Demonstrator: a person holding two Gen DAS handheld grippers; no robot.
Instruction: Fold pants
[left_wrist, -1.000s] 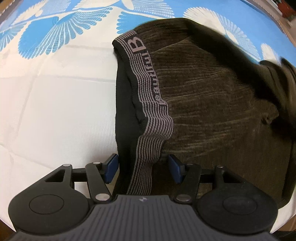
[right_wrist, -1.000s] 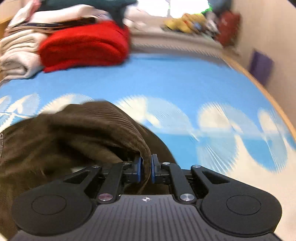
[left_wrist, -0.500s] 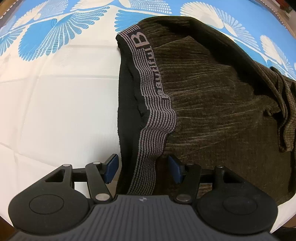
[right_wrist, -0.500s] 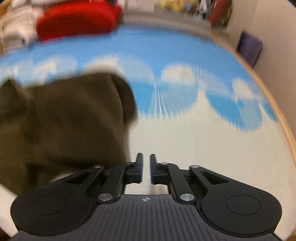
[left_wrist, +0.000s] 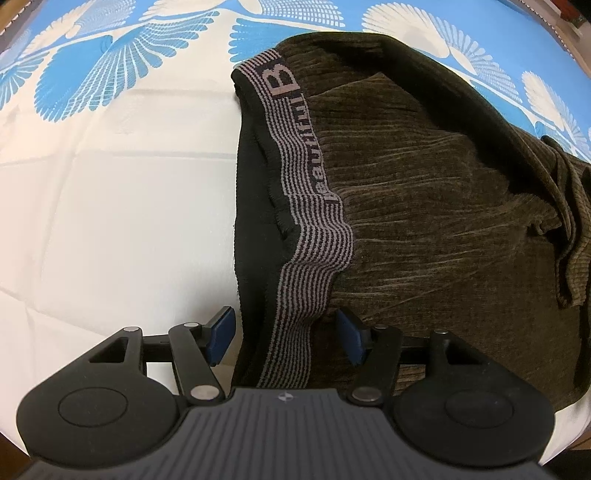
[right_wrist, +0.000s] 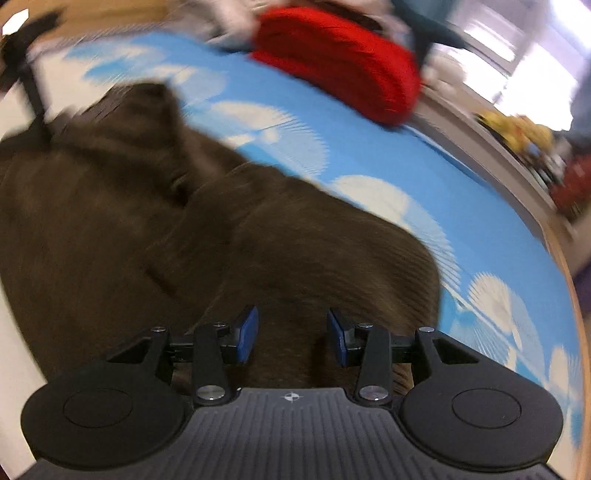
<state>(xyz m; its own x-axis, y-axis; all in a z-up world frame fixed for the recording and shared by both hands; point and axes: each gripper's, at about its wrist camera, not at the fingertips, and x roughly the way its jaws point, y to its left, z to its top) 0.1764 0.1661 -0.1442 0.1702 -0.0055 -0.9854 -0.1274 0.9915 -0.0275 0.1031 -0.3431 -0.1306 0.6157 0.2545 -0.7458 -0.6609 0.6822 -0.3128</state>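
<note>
Only legible text: on striped elastic waistband (left_wrist: 295, 177) of brown corduroy pants (left_wrist: 424, 192), left wrist view. Big woven capital "B" (left_wrist: 282, 79) at far end of band, dark bg, lying sideways. Followed by smaller lettering (left_wrist: 314, 158) running along band toward camera; looked like "eautiful", likely "Beautiful" w/ the B, but strokes cramped, not fully sure. Rest of band: plain gray/black stripes, no chars. Right wrist view too blurred: nothing readable there. No nos., tags or signs made out elsewhere.
</note>
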